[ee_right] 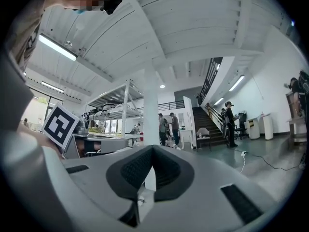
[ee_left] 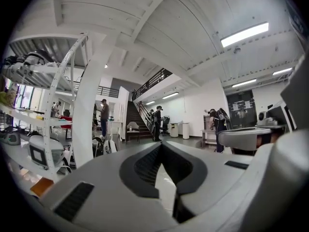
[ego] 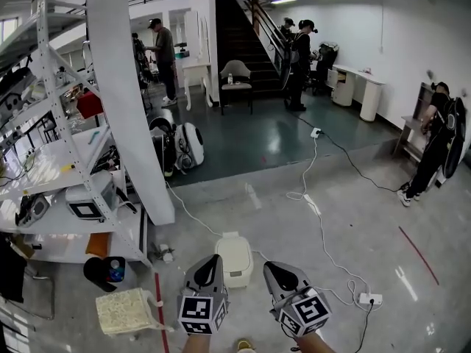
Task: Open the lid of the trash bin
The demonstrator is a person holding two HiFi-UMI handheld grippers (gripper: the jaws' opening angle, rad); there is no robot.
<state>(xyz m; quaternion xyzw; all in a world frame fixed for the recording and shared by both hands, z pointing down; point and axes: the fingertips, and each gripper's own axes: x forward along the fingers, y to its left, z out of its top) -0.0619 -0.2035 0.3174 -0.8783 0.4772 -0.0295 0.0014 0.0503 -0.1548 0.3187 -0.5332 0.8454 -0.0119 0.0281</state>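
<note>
While the white trash bin [ego: 235, 258] sits closed at lower centre, the left hand-held gripper [ego: 213, 261] and right hand-held gripper [ego: 274, 269] flank it, clenched empty.

The trash bin [ego: 235, 258] is cream-white on a pale grey floor [ego: 294, 197] with a red line [ego: 418, 254]. The left hand-held gripper [ego: 214, 260] and right hand-held gripper [ego: 269, 267] are grey, their marker cubes [ego: 202, 315] patterned in black-and-white squares.

Floor [ego: 368, 212] carries trash bin [ego: 234, 259], power strip [ego: 369, 298]
</note>
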